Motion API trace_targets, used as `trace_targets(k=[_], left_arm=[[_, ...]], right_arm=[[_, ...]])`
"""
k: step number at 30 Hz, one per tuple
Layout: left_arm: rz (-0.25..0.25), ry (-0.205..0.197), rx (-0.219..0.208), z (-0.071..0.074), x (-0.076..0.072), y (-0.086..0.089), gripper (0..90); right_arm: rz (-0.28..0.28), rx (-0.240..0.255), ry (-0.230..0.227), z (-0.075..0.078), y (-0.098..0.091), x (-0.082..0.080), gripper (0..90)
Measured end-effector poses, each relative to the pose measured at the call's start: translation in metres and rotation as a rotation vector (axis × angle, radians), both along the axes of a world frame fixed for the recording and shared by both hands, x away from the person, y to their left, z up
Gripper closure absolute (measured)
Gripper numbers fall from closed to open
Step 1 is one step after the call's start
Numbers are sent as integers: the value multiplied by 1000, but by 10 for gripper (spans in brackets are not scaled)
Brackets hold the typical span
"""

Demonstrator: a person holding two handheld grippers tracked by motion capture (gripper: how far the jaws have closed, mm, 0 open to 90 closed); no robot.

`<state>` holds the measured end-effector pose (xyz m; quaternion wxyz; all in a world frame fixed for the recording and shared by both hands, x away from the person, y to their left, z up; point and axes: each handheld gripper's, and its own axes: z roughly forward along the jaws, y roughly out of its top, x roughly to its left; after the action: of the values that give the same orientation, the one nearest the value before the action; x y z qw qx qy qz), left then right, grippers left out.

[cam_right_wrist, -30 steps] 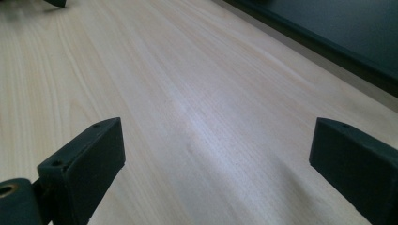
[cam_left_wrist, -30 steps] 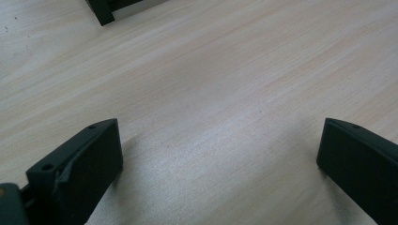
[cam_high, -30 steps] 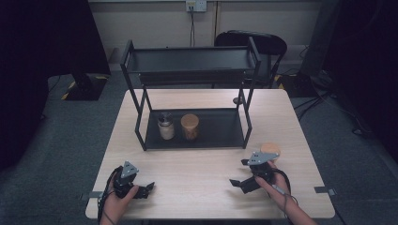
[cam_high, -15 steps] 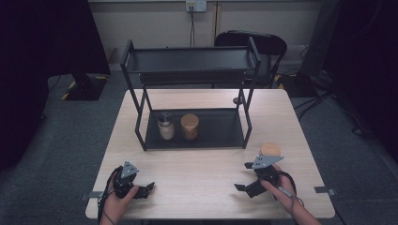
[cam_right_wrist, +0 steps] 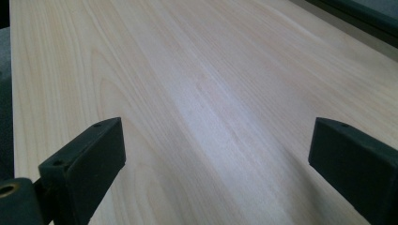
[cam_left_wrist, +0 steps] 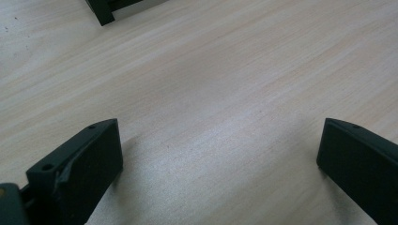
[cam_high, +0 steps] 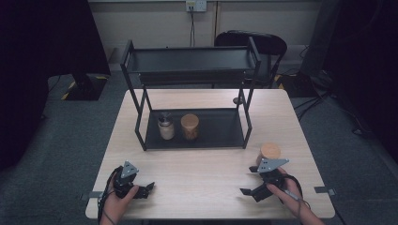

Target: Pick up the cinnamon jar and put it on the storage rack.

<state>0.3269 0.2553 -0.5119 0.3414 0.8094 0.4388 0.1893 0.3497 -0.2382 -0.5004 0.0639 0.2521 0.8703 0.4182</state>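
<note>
With jaws spread wide and empty, the right gripper (cam_high: 249,191) could tip the cork-lidded jar (cam_high: 270,153) near the counter's (cam_high: 206,183) right edge.

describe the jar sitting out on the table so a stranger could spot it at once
Start at the black rack on the wooden table. The jar stands outside it, off its front right foot, just beyond the right tool. Unlike the two containers on the rack's bottom shelf, it stands on bare wood.

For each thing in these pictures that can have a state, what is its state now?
left gripper: open, empty, over the table.
right gripper: open, empty.
jar with wooden lid: upright, lid on, beside the right gripper.
rack: upright.
shaker: upright on the lower shelf.
</note>
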Motion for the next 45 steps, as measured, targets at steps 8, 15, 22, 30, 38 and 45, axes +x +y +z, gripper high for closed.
trace_targets(k=[8,15,22,30,38,45], left_arm=[[0,0,0,0,0,0,1],[0,0,0,0,0,0,1],[0,0,0,0,0,0,1],[0,0,0,0,0,0,1],[0,0,0,0,0,0,1],[0,0,0,0,0,0,1]], right_arm=[[-21,-10,5,-1,-10,-1,34],[-34,-13,2,-1,-16,-1,34],[-45,-23,3,-1,-21,0,34],[-66,-29,-2,0,-28,0,34],[-84,-42,-6,-1,-33,-2,34],[-96,-37,2,-1,-39,-3,36]])
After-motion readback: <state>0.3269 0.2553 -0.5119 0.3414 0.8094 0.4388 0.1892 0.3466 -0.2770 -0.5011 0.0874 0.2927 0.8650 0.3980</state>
